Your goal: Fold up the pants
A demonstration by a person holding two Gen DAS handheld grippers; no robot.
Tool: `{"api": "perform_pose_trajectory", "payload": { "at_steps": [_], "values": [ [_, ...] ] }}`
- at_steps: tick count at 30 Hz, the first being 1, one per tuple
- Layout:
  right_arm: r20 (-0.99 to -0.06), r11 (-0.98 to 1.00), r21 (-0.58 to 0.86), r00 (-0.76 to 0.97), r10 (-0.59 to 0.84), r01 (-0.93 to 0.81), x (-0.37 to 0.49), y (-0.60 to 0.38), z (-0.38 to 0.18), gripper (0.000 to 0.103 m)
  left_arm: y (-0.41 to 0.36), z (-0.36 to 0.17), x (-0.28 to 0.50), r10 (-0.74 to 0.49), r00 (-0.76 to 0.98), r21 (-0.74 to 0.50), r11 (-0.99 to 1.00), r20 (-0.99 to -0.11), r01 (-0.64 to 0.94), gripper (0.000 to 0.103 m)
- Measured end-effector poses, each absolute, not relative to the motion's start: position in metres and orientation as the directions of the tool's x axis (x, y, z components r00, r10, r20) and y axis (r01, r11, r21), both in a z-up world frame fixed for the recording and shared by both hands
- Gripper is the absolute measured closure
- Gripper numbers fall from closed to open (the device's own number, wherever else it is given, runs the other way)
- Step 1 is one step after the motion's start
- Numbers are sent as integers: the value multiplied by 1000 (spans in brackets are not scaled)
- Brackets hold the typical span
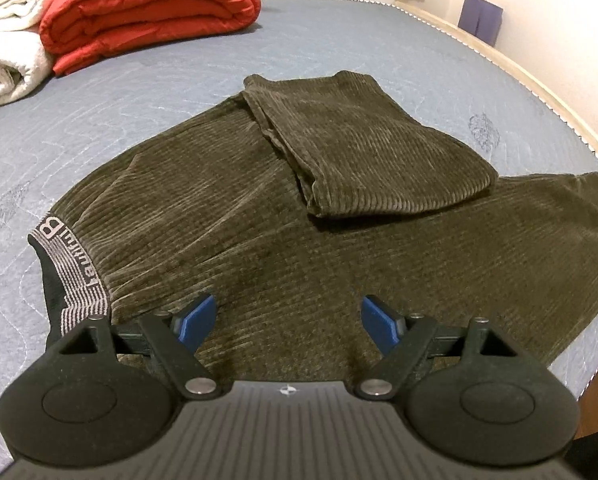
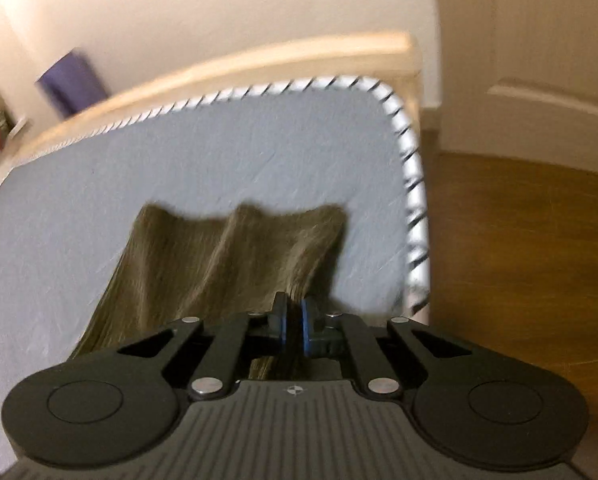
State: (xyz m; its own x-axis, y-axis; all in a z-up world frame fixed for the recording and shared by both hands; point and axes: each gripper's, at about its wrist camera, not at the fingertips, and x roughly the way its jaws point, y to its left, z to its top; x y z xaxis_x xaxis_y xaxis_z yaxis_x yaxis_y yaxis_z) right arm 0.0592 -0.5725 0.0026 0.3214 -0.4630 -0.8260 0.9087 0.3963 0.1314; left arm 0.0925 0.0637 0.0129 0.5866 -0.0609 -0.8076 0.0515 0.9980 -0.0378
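the pants [image 1: 299, 216] lie spread on the bed [image 1: 339, 48], waistband [image 1: 73, 276] at the near left. one leg [image 1: 379, 148] is already doubled back on top of the rest, so the fold looks begun but far from finished. the left tongs [image 1: 287, 320] hang released just above the cloth near the waist, gripping nothing. the right tongs [image 2: 295, 326] are clenched on a bunch of the pants' fabric near the bed's corner, the cloth rippling away from them; that view is blurred. the other leg probably needs bringing over, then the final folds.
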Motion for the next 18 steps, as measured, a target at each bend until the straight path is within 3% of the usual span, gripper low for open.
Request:
{"api": "perform_pose_trajectory", "payload": {
  "at_steps": [4, 7, 9, 10, 11, 12, 15, 18],
  "values": [
    [-875, 361, 26, 196, -442, 932, 59, -571, -13, 95, 69, 15, 91, -61, 589, -42, 998, -806, 45, 19],
    [-811, 328, -44, 158, -563, 944, 62, -566, 8, 94, 71, 15, 90, -62, 586, -48, 998, -808, 39, 19],
    [-748, 342, 41, 255, -612, 939, 60, -564, 26, 87, 69, 16, 90, -64, 586, -49, 998, -808, 42, 19],
    [-725, 374, 88, 317, -612, 923, 64, -563, 32, 74, 69, 16, 90, -67, 585, -50, 998, -808, 44, 19],
    [-711, 442, 142, 402, -577, 886, 73, -562, 34, 58, 68, 16, 91, -69, 584, -52, 998, -809, 46, 19],
    [-710, 519, 192, 483, -512, 833, 83, -562, 32, 52, 67, 16, 92, -71, 583, -54, 997, -809, 47, 19],
    [-720, 693, 300, 632, -287, 656, 122, -553, 18, 52, 62, 14, 94, -75, 581, -52, 997, -811, 57, 19],
    [-747, 748, 282, 626, -222, 601, 158, -543, 0, 52, 57, 12, 97, -73, 576, -44, 997, -814, 65, 19]
  ]
}}
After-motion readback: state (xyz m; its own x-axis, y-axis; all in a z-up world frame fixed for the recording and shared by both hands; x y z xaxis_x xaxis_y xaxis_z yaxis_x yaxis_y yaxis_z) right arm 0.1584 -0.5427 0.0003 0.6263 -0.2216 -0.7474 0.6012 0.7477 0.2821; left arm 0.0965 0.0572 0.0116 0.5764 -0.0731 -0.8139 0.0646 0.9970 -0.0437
